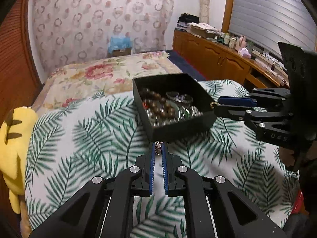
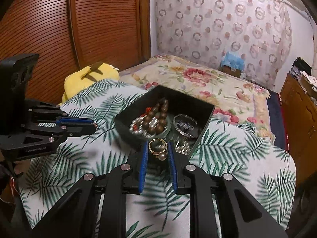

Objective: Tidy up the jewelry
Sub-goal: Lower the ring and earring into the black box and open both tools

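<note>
- The left gripper (image 1: 158,148) is pinched nearly closed on a small ring (image 1: 158,148), which sits edge-on between the blue pads at the very tips.
- In the left view this small ring hangs above the palm-leaf cloth (image 1: 83,138), just short of the near wall of the black box (image 1: 184,127).
- The right gripper (image 2: 158,150) is clamped on a gold ring (image 2: 158,146), jaws only partly apart, the band lying flat between the pads with a pearl-like bead (image 2: 162,156) on its near side.
- In the right view the gold ring is held over the near corner of the box.
- The box rests on the leaf-print cloth and holds brown beads (image 1: 158,103), silvery beads (image 2: 136,126) and a clear bangle (image 2: 185,126).
- Each gripper shows in the other's view: the right one enters from the right edge by the box's right corner, the left one from the left edge, apart from the box.
- A yellow plush (image 2: 89,77) lies at the cloth's far left edge, beside a flowered quilt (image 1: 99,73).
</note>
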A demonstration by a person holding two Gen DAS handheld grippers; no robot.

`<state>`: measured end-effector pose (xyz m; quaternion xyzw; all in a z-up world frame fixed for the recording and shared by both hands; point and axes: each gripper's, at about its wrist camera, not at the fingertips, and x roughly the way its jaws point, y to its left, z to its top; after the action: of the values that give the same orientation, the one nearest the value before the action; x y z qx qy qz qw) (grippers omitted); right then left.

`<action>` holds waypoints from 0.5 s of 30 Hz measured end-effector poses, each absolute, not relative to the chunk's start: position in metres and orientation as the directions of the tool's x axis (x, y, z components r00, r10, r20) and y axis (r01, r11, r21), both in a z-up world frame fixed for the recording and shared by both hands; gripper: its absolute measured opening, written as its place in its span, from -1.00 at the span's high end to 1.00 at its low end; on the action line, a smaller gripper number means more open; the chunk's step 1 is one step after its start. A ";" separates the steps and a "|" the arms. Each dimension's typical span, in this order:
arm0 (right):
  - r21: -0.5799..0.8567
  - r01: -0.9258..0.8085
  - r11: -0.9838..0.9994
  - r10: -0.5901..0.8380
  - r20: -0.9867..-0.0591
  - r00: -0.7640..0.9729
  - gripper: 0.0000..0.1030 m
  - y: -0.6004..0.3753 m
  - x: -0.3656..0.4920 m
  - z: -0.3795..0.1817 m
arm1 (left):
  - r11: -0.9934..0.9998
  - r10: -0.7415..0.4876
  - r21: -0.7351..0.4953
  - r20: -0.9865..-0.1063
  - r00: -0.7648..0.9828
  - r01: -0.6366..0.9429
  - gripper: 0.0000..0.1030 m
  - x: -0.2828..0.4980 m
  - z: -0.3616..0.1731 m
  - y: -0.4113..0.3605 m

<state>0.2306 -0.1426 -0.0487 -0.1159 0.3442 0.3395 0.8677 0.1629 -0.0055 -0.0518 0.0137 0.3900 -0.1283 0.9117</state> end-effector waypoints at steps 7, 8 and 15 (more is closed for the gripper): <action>0.053 -0.655 0.753 0.512 -0.672 0.535 0.56 -0.139 0.258 -0.053 | 0.962 -0.239 -0.080 -0.704 0.669 0.260 0.88 0.188 -0.048 -0.008; 0.058 -0.654 0.754 0.516 -0.670 0.535 0.56 -0.138 0.260 -0.053 | 0.961 -0.243 -0.081 -0.699 0.672 0.264 0.88 0.191 -0.047 -0.008; 0.068 -0.639 0.766 0.512 -0.666 0.543 0.52 -0.137 0.267 -0.052 | 0.956 -0.257 -0.081 -0.686 0.680 0.281 0.88 0.209 -0.042 -0.011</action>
<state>0.2674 -0.1369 -0.0520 -0.0920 0.3465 0.3294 0.8735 0.2093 -0.0115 -0.0419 0.0156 0.3719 -0.1468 0.9165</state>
